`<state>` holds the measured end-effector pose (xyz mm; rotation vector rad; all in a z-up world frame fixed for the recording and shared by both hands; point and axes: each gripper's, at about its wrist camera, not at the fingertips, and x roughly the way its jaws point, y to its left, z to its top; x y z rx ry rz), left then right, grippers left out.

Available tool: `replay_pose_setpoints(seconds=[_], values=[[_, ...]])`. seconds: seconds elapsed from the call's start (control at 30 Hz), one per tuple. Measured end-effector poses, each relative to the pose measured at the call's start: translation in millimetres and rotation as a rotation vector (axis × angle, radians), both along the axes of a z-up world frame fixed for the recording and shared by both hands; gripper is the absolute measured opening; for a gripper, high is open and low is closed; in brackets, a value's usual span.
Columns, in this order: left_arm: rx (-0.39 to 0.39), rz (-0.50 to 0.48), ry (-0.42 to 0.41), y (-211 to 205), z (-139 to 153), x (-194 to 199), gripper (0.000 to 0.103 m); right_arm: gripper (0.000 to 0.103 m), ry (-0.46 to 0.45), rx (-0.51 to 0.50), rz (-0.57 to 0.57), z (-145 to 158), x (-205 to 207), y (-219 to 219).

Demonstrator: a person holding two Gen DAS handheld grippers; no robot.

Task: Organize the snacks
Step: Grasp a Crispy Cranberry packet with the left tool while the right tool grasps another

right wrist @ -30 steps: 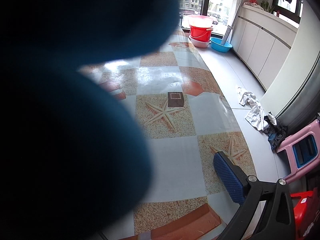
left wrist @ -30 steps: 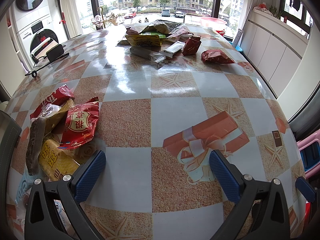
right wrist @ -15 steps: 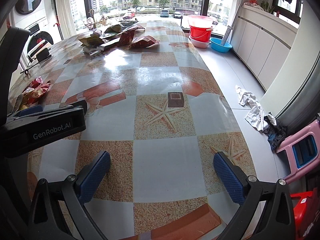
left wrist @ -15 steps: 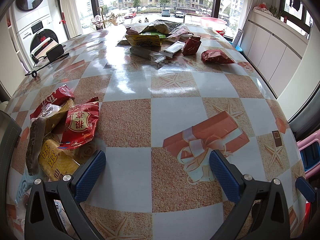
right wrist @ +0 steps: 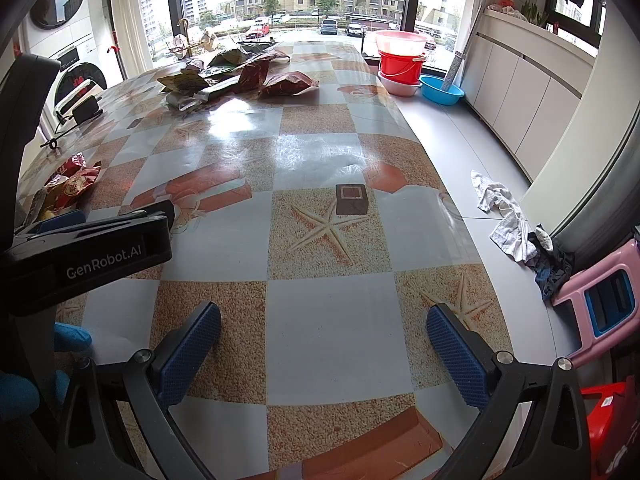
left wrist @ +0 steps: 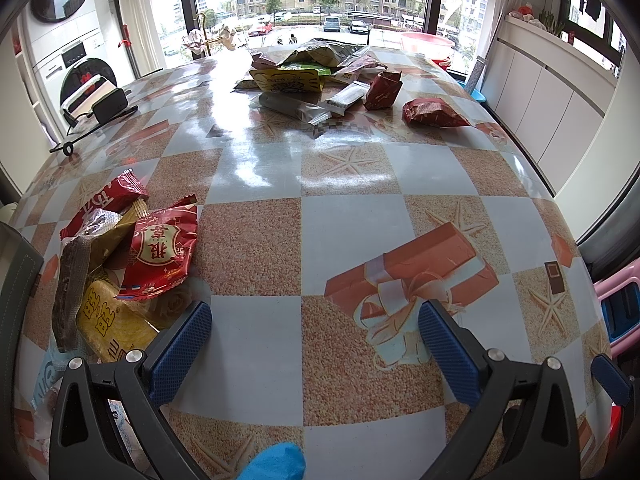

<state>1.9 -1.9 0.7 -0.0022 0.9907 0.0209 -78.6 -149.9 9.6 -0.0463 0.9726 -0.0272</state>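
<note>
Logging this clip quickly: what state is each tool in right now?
Left tool: open, holding nothing, above the table.
Right tool: open, holding nothing.

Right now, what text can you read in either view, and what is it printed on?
"GenRobot.AI": black body of the left hand-held gripper.
"旺旺": yellow plastic snack packet.
Red foil snack bag: large Chinese characters, too distorted to read.
Far pile of mixed snack packets: print too small.
</note>
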Motion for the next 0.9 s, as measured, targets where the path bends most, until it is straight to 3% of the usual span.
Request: replay_pose_setpoints(seconds=[0.1,0.2,0.33,0.53,0.77,0.9], values=[[0.025,-0.025,0.039,-0.5,9.9,-7.5,0.103,0.103,0.0,0.0,0.0,0.2,0.1,0.6],[0.032,-0.109,-0.069,4.8,47.7,-33.7,0.103,0.103,0.0,0.0,0.0,0.1,0.1,0.2],[0.136,-0.161,-0.158,43.0,75.9,-84.4,0.103,0.103,0.0,0.0,0.0,0.1,0.0,0.1],[0.197,-0.07,-0.032,133.8,45.0,-130.7,0.103,0.103,0.0,0.0,0.0,0.1,0.1,0.4],[0.141,-0.019,0.058,155.5,5.2,-126.4,0.103,0.103,0.0,0.0,0.0,0.2,0.3,0.7],[-0.019,0.021,0.069,166.6,3.8,-124.5,0.103,0.103,0.001,0.0,0.0,0.0,0.1,0.7]])
